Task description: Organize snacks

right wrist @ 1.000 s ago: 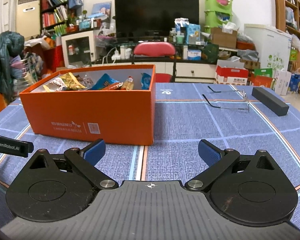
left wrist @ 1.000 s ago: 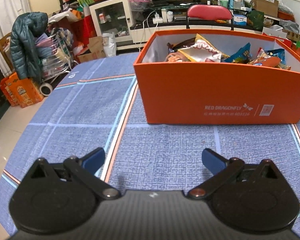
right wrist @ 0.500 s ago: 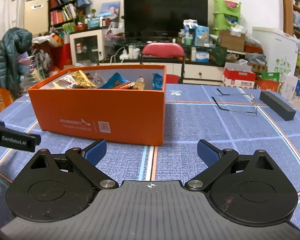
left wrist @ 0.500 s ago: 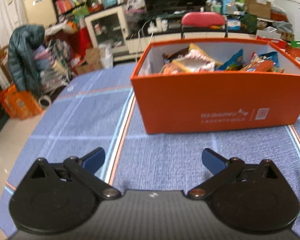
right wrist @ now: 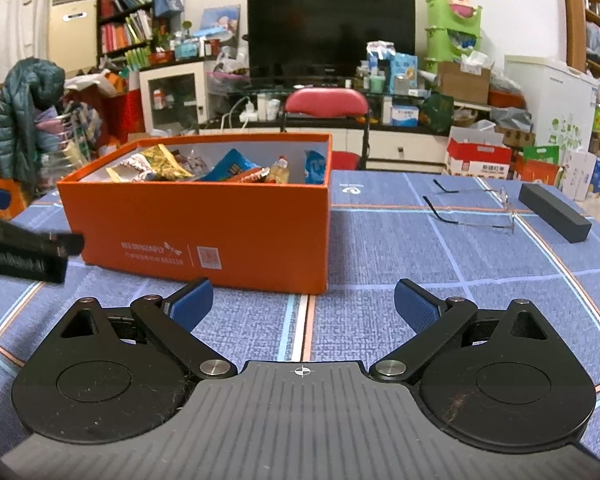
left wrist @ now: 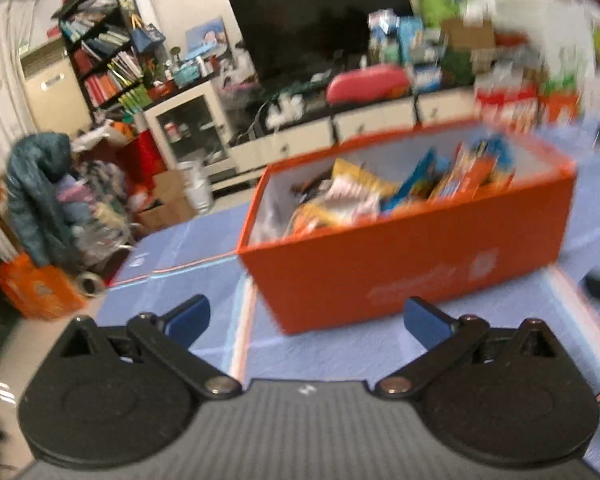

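An orange box [right wrist: 204, 236] full of snack packets [right wrist: 204, 168] stands on the blue tablecloth. It also shows, blurred, in the left wrist view [left wrist: 412, 264] with its snacks [left wrist: 380, 196]. My left gripper [left wrist: 306, 320] is open and empty, in front of the box's near left corner. My right gripper [right wrist: 303, 304] is open and empty, in front of the box's near right corner. The left gripper's body [right wrist: 24, 248] shows at the left edge of the right wrist view.
A pair of glasses [right wrist: 472, 208] and a black case [right wrist: 554, 212] lie on the table to the right of the box. A red chair [right wrist: 326, 104] stands behind the table. The table's left edge [left wrist: 112, 292] drops to the floor.
The left gripper has drawn back, risen and tilted; its view is now blurred with motion. The right gripper has drawn back slightly. Both stay open and empty.
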Motion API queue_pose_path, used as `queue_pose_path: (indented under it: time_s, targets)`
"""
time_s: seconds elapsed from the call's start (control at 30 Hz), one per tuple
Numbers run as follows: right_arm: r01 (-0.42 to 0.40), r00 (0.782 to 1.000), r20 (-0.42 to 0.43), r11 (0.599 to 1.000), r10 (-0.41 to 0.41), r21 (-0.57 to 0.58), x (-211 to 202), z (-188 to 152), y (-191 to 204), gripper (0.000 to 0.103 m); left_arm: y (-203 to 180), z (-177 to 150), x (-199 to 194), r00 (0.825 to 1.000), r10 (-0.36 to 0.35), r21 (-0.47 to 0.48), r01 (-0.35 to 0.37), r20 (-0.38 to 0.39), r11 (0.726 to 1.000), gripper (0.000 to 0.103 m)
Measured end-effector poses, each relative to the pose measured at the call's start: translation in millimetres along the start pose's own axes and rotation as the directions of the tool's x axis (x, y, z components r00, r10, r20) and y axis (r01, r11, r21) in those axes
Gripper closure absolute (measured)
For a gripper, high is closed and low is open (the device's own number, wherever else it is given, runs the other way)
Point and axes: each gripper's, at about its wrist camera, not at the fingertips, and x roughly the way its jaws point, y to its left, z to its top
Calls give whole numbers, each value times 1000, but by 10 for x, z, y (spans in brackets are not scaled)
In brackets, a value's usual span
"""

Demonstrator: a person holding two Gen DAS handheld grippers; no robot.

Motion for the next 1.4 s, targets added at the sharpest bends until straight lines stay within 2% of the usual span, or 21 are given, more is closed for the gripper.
queue_pose_path:
  time_s: [0.03, 0.1, 0.2, 0.27, 0.3, 0.4, 0.57, 0.67, 0.73, 0.77, 0.83, 0.93, 0.97, 1.03, 1.07, 1.13, 1.3, 1.4]
  targets:
    - [0, 1000, 5, 1000, 0, 1, -11, 6, -3, 13, 28, 18, -66, 999, -5, -20, 6, 43, 1000, 0]
    - [-1, 1000, 16, 1000, 0, 6, -34, 15, -11, 13, 27, 13, -196, 990, 8, 2, -9, 139, 1000, 0]
    - [-2, 1000, 22, 1000, 2, 14, -51, 24, -23, 13, -96, -43, -339, 962, 69, 78, -93, 265, 993, 0]
    - [-5, 999, 39, 1000, 5, 17, -79, 37, -29, 14, -144, -67, -390, 947, 83, 96, -118, 311, 988, 0]
    - [-7, 999, 49, 1000, 6, 17, -99, 40, -29, 14, -158, -54, -390, 950, 73, 103, -109, 304, 989, 0]
    - [-9, 997, 71, 1000, 8, 6, -148, 56, -10, 14, -111, -8, -363, 965, -5, 78, -16, 263, 997, 0]
    - [-22, 996, 88, 1000, 22, 0, -170, 72, 11, 14, -7, -28, -463, 955, -57, 37, 48, 290, 998, 0]
    - [-26, 995, 96, 1000, 26, 1, -185, 82, 8, 14, -12, -84, -600, 943, -13, -17, 20, 332, 1000, 0]
    - [-29, 995, 100, 1000, 28, 6, -194, 86, 1, 14, -9, -113, -694, 927, -7, -43, 25, 374, 999, 0]
    - [-30, 994, 101, 1000, 29, 7, -198, 88, -1, 14, -4, -109, -727, 927, -5, -70, 34, 375, 997, 0]
    - [-32, 994, 100, 999, 31, 9, -198, 89, -11, 14, 15, -75, -759, 938, -20, -123, 66, 346, 990, 0]
    - [-35, 995, 94, 999, 34, 9, -191, 83, -15, 14, 40, -59, -820, 932, -50, -157, 113, 359, 981, 0]
    - [-37, 995, 92, 999, 36, 10, -192, 82, -7, 14, 35, -59, -842, 928, -36, -162, 103, 370, 981, 0]
    - [-40, 995, 90, 999, 39, 8, -190, 78, -2, 14, -6, -78, -895, 910, 22, -155, 46, 413, 987, 0]
    - [-41, 995, 90, 999, 40, 6, -187, 79, 0, 14, -29, -98, -929, 894, 46, -144, 21, 445, 989, 0]
    - [-44, 995, 90, 999, 44, 6, -184, 83, 7, 14, -96, -130, -984, 863, 74, -120, -16, 500, 993, 0]
    - [-52, 994, 94, 999, 52, -1, -186, 85, 23, 14, -186, -159, -1067, 814, 105, -82, -71, 571, 994, 0]
    - [-53, 994, 99, 999, 53, -5, -198, 81, 32, 14, -223, -190, -1130, 760, 139, -79, -114, 635, 990, 0]
